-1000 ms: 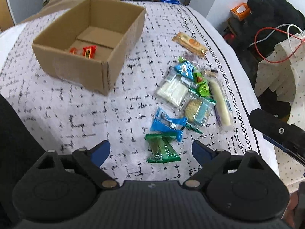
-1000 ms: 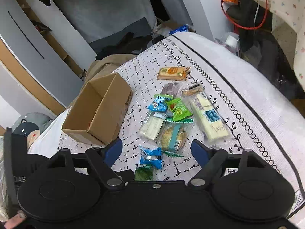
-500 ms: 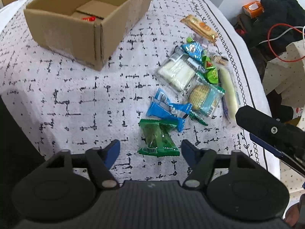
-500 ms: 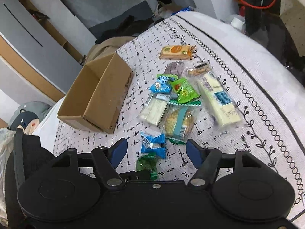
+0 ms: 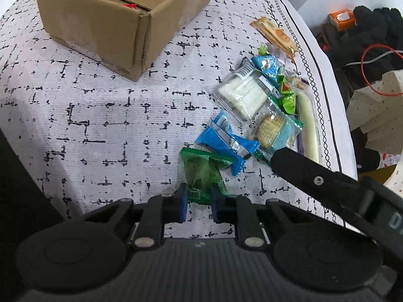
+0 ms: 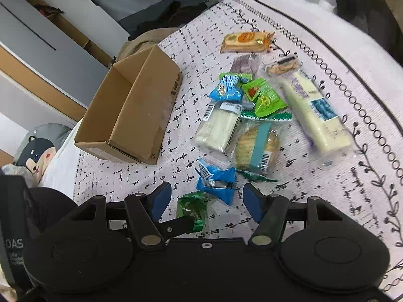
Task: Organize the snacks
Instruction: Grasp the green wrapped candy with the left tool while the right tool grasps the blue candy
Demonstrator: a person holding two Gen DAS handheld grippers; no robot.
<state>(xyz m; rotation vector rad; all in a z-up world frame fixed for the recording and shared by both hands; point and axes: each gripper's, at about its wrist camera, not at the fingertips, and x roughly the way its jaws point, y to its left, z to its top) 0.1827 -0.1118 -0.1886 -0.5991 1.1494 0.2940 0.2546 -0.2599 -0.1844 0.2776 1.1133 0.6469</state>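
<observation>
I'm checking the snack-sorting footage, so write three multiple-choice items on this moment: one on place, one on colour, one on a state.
1. Where does the cardboard box stand?
A. left of the snack pile
B. on top of the pile
C. on the floor

2. What colour is the packet between the left gripper's fingers?
A. orange
B. green
C. blue

3. How do the right gripper's jaws stand?
A. clamped on the cheese stick
B. apart, holding nothing
C. gripping the box wall

Answers:
1 A, the box sits on the tablecloth, left of the snacks.
2 B, the green packet has its end between the closing jaws.
3 B, the jaws, narrowing, flank the blue packet without touching.
</observation>
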